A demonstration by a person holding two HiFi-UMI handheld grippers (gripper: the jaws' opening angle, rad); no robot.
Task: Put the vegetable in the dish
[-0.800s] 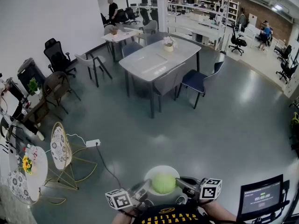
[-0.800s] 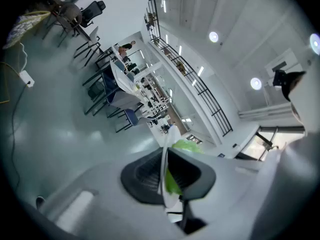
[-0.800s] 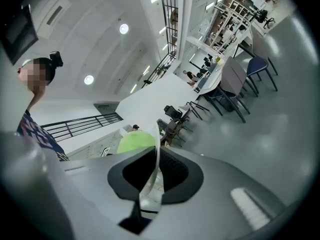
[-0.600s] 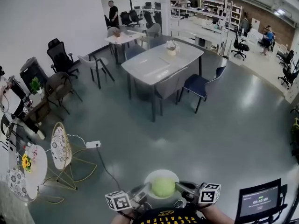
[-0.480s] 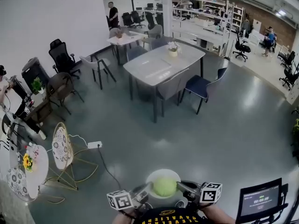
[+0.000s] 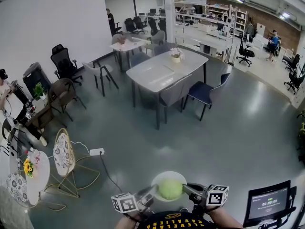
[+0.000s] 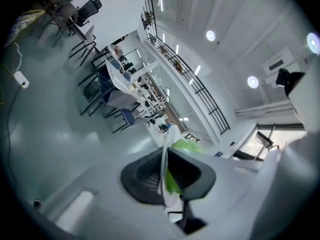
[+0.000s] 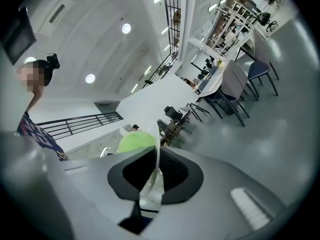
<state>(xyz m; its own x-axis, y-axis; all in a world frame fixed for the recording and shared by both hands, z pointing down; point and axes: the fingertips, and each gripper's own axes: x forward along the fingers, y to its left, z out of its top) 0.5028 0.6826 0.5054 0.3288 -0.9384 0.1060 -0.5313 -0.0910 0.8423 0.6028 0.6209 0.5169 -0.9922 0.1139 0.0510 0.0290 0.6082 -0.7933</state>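
Both grippers are clamped on one white dish, one on each side. In the head view the left gripper holds the left edge of the rim and the right gripper holds the right edge. The marker cube of each gripper sits outboard of the dish.

In the left gripper view, the left gripper has its dark pads pressed onto the thin edge of the dish, which stands on edge between them. In the right gripper view, the right gripper shows the same condition, with its pads closed on the rim of the dish.

A round, pale green vegetable lies inside the dish, near its middle. It appears beyond the jaws in both gripper views, to the right of the rim in the left one and to the left of the rim in the right one.

In the head view only gray floor appears around the dish. A long gray table with chairs stands well apart from it. A small screen sits at the lower right.
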